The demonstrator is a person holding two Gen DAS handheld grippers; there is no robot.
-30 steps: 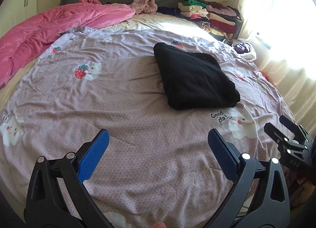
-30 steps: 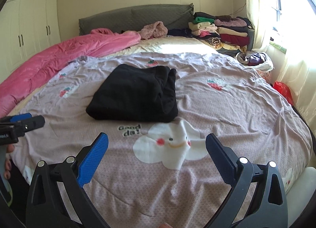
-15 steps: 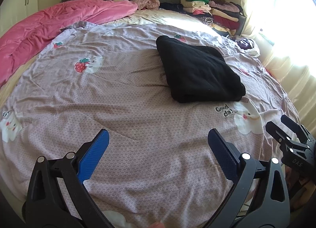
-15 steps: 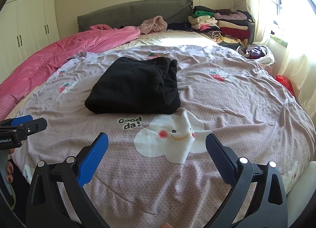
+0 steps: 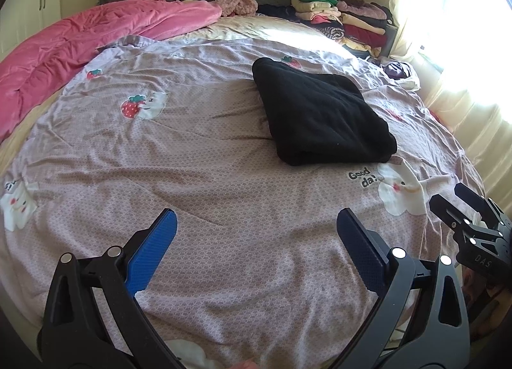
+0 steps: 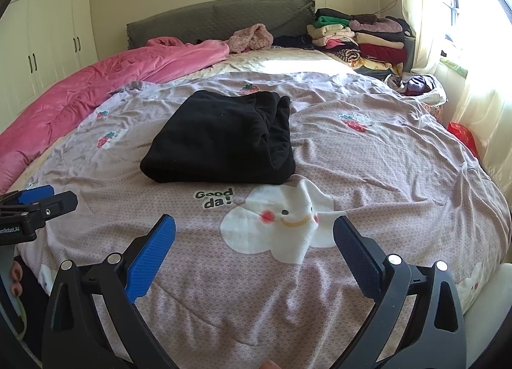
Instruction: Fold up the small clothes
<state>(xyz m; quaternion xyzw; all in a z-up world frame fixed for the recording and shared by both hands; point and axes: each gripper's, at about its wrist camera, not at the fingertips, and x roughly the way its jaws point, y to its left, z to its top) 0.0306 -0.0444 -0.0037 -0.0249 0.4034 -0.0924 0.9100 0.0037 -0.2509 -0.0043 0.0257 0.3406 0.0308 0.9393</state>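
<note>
Lilac bedsheet (image 5: 198, 177) covers the bed ahead of me, with the folded black garment (image 6: 220, 138) lying near its middle. I hold my left gripper (image 5: 256, 241) and right gripper (image 6: 254, 241) low over the near edge, side by side, both spread wide and empty.

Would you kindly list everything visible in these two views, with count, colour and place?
folded garment: one, black, middle of the bed
bedspread: one, mauve with strawberry and cloud prints, covering the bed
quilt: one, pink, bunched along the left side
fluffy garment: one, dusty pink, by the headboard
headboard: one, grey-green, far end
clothes stack: one pile, mixed colours, far right corner
wardrobe: one, cream, left wall
curtain: cream, right, by the window
red bag: one, right of the bed
left gripper: open, blue fingers
right gripper: open, blue fingers
</note>
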